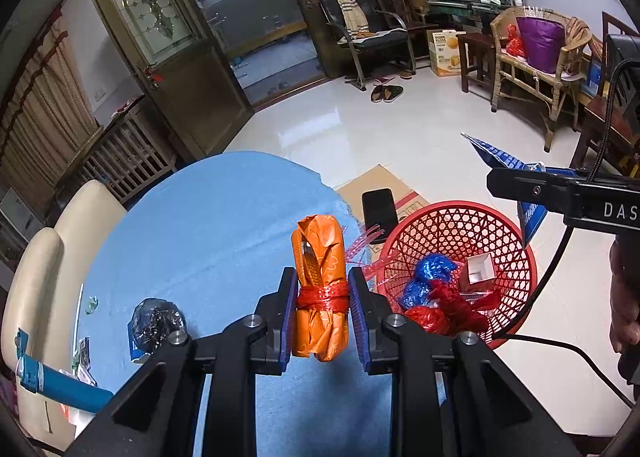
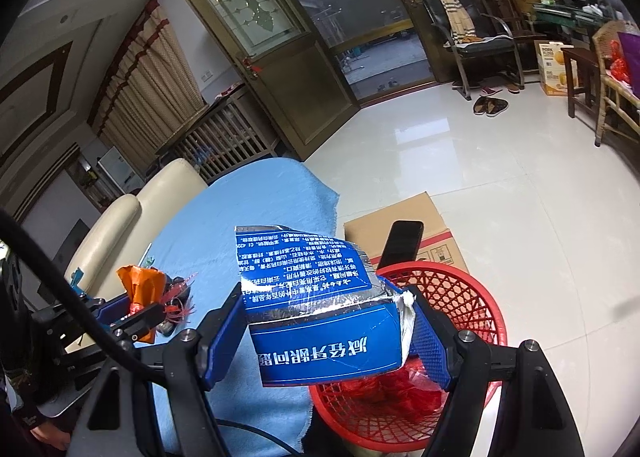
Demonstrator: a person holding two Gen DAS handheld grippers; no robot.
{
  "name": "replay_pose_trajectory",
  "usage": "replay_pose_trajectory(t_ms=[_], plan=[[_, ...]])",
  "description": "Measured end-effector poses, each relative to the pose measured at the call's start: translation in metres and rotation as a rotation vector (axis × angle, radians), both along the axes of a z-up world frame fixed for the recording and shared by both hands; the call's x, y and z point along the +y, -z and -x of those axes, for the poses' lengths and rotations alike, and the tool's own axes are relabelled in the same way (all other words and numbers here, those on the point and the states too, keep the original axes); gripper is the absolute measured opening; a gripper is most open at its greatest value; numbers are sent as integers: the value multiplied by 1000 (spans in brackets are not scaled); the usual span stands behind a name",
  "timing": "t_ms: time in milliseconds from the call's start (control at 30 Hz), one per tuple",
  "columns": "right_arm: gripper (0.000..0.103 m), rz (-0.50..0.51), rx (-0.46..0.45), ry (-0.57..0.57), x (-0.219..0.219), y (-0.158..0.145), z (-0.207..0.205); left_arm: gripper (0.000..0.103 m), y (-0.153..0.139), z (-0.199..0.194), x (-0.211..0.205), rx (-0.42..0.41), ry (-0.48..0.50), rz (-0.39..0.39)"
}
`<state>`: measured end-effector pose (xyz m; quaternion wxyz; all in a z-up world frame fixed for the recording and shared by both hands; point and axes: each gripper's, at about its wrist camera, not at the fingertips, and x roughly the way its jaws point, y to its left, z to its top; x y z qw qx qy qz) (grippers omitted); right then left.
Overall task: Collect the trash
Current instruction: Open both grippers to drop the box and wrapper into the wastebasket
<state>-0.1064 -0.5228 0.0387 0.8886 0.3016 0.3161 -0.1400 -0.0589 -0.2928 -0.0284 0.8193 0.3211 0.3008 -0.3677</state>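
Observation:
My left gripper (image 1: 322,293) is shut on an orange wrapped bundle (image 1: 319,257) tied with red string, held above the blue tablecloth (image 1: 208,225) just left of the red mesh basket (image 1: 516,241). The basket holds red and blue bags and a small box. My right gripper (image 2: 326,327) is shut on a flattened blue toothpaste box (image 2: 316,305), held over the basket's near rim (image 2: 476,305). The right gripper also shows in the left wrist view (image 1: 520,183), above the basket. A crumpled dark bag (image 1: 156,321) and a blue tube (image 1: 68,389) lie on the cloth at the left.
A cardboard box (image 1: 384,185) with a black phone (image 1: 378,209) on it stands behind the basket. A cream sofa (image 1: 36,277) borders the table at the left. Chairs, a wicker seat and a desk stand across the tiled floor.

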Motion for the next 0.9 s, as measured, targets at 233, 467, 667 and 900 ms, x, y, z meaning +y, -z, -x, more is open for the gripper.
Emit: replay_pose_trajectory(t_ms=[233, 467, 667, 900], plan=[[78, -28, 5, 36, -12, 5, 6, 27, 2, 3, -12, 9, 22, -1], [79, -73, 17, 85, -28, 14, 12, 27, 9, -1, -27, 88, 49, 13], [79, -140, 18, 124, -45, 23, 20, 28, 15, -1, -39, 164, 90, 36], [81, -279, -18, 155, -62, 36, 28, 64, 17, 6, -49, 183, 138, 68]])
